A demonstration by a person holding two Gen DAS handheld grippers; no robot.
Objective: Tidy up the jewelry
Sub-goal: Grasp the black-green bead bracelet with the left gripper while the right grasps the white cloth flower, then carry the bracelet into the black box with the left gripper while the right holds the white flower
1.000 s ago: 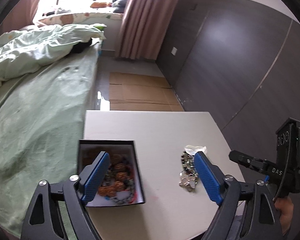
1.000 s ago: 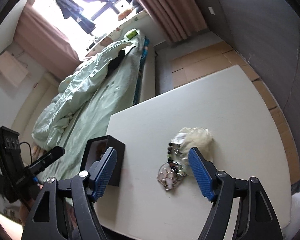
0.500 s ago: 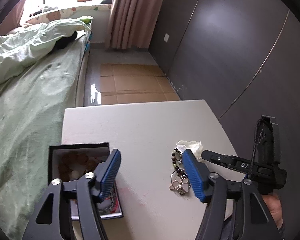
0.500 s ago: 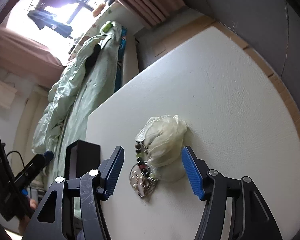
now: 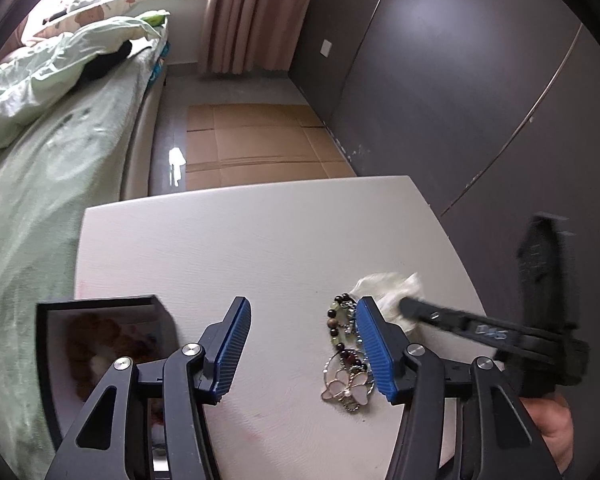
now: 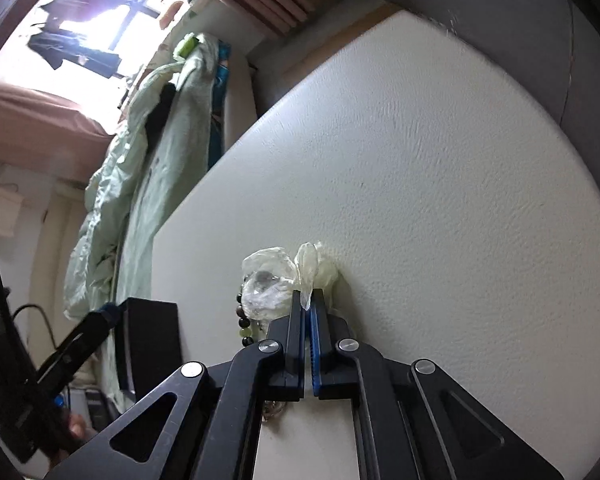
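Observation:
A crumpled clear plastic bag (image 6: pixel 284 276) lies on the white table (image 6: pixel 440 184), and my right gripper (image 6: pixel 309 300) is shut on its edge. The bag also shows in the left wrist view (image 5: pixel 388 288). A beaded bracelet (image 5: pixel 338 326) and a silver flower pendant (image 5: pixel 346 388) lie beside the bag. An open black jewelry box (image 5: pixel 100 344) with brown beads inside stands at the table's left. My left gripper (image 5: pixel 302 344) is open above the table between box and jewelry, its right finger over the bracelet.
A bed with green bedding (image 5: pixel 40 152) runs along the table's left side. Cardboard sheets (image 5: pixel 260 148) cover the floor beyond the table. A dark wardrobe wall (image 5: pixel 460 80) stands at right. The table's far half is bare.
My right gripper has dropped to the table and shut on the plastic bag. My left gripper has shifted right from over the box toward the jewelry.

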